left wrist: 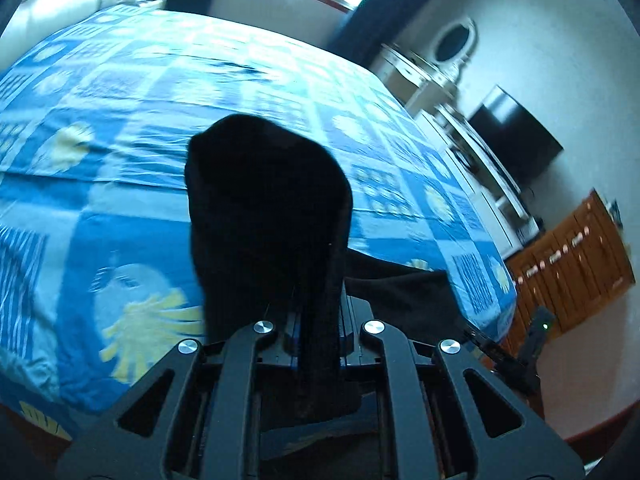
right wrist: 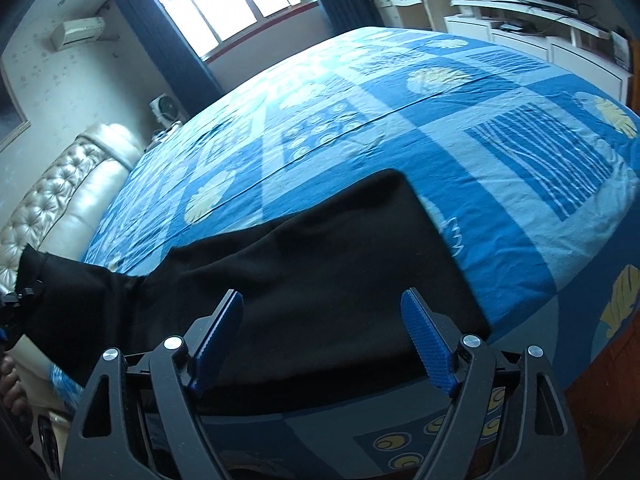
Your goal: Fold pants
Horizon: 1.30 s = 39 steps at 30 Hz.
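Observation:
Black pants (right wrist: 320,248) lie along the near edge of the bed (right wrist: 440,120), which has a blue patterned sheet. My right gripper (right wrist: 322,295) hovers just above the pants, its blue pads (right wrist: 428,344) wide apart and gripping nothing. At the far left of that view one end of the pants rises off the bed to my left gripper (right wrist: 16,300). In the left wrist view my left gripper (left wrist: 316,280) is shut on that end of the pants (left wrist: 264,200), which bunches up over the fingers and hides them. The rest of the cloth trails down to the right.
A padded cream headboard (right wrist: 60,200) runs along the bed's left side. White cabinets (right wrist: 540,36) and a dark screen (left wrist: 516,136) stand past the far corner, with a wooden dresser (left wrist: 572,256) beside them. A window (right wrist: 224,0) is behind the bed.

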Available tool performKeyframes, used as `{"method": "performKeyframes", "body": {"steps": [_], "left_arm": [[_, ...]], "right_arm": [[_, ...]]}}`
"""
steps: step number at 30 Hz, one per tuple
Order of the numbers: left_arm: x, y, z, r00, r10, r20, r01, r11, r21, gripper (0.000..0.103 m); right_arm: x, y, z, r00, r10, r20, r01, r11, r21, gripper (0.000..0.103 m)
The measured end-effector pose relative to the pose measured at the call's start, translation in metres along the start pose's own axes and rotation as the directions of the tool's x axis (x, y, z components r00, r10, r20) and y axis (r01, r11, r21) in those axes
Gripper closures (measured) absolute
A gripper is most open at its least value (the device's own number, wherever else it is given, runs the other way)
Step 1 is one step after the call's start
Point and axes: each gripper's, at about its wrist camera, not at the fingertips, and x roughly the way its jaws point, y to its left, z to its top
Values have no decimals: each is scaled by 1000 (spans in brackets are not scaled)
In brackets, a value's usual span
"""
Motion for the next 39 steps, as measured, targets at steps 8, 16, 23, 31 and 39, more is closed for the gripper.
{"method": "performKeyframes", "body": {"steps": [8,16,23,31,39], "left_arm": [[52,-61,-5,997,0,-80,5,998,66,91],[90,-113,-10,992,49,-116,-33,990,136,91],[137,-162,-29,981,121,-152,-83,968,238,91],[186,-195,-50,962,194,-191,-132,946,296,91],[212,-217,-67,942,297,-157,-220,898,381,91]], "right_arm": [[-7,-22,9,989,-137,55,134,989,55,18],[-16,-50,16,978,-186,95,172,975,138,18],[-22,-64,23,968,-219,126,195,965,175,18],[-22,-86,25,962,-241,125,204,946,252,18],[-18,-104,22,962,-252,105,208,926,315,18]]}}
